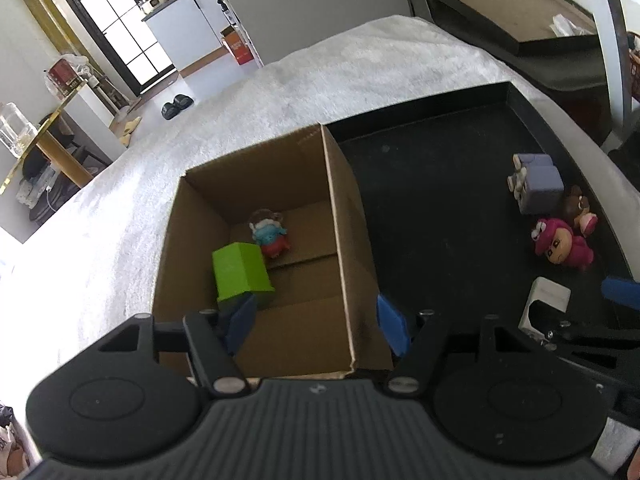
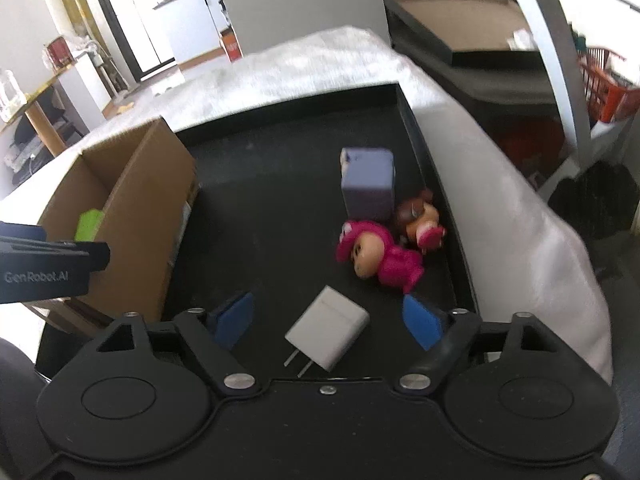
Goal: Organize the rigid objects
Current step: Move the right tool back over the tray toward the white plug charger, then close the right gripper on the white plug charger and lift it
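Low in the right wrist view, the right gripper (image 2: 328, 322) stands with fingers apart around a white charger (image 2: 329, 332) on the black tray (image 2: 260, 184), pads clear of it; centre frame in the left wrist view, the left gripper (image 1: 316, 322) gapes empty over the box (image 1: 340, 208), where a green block (image 1: 240, 274) and a figurine (image 1: 270, 236) lie; three more toys sit at the tray's right.

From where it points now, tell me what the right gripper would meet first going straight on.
Probably the white wall charger plug, lying on the black tray between the right gripper's open blue pads; depth is unclear.
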Action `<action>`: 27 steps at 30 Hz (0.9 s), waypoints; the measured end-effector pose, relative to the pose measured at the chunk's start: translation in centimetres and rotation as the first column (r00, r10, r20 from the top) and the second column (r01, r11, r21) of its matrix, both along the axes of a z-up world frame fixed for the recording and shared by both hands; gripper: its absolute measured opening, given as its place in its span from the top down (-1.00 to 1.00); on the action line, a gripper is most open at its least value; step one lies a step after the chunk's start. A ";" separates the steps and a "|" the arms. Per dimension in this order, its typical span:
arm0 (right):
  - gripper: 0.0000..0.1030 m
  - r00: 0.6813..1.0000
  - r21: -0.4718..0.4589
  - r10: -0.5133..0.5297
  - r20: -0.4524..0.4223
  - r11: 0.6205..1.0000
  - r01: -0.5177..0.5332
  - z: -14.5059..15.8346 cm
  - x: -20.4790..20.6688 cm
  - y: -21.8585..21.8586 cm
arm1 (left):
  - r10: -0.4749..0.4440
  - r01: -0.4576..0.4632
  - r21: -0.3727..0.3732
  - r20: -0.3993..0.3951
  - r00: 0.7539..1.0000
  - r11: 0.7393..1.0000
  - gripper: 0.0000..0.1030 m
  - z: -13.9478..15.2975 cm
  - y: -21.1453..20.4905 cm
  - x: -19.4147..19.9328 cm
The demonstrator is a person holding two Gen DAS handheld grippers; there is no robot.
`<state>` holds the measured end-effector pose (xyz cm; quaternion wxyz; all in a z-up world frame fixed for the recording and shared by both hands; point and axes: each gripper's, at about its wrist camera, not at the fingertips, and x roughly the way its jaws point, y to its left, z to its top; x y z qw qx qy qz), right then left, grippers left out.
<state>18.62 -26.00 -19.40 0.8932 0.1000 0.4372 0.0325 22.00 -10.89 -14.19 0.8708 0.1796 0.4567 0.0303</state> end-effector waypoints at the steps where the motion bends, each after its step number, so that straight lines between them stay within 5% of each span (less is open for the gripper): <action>1: -0.46 1.000 0.001 -0.002 -0.008 1.000 0.002 -0.2 0.0 0.0 | -0.001 0.001 0.004 -0.004 1.000 1.000 -0.23 -0.2 -0.1 0.1; 14: -0.36 0.999 -0.037 0.011 -0.049 0.999 -0.013 -1.9 1.1 1.3 | -0.013 0.014 0.036 -0.028 1.000 0.999 -0.18 -2.1 -1.0 1.0; 19: -0.04 0.998 -0.086 0.012 -0.063 0.996 -0.018 -2.2 0.9 1.4 | -0.011 0.013 0.037 -0.034 0.999 0.999 0.12 -2.4 -1.1 1.0; 27: 0.09 0.998 -0.133 -0.022 -0.055 0.991 0.015 -2.0 0.3 0.3 | -0.019 0.019 0.005 -0.037 0.999 1.000 0.62 -2.3 -1.4 0.5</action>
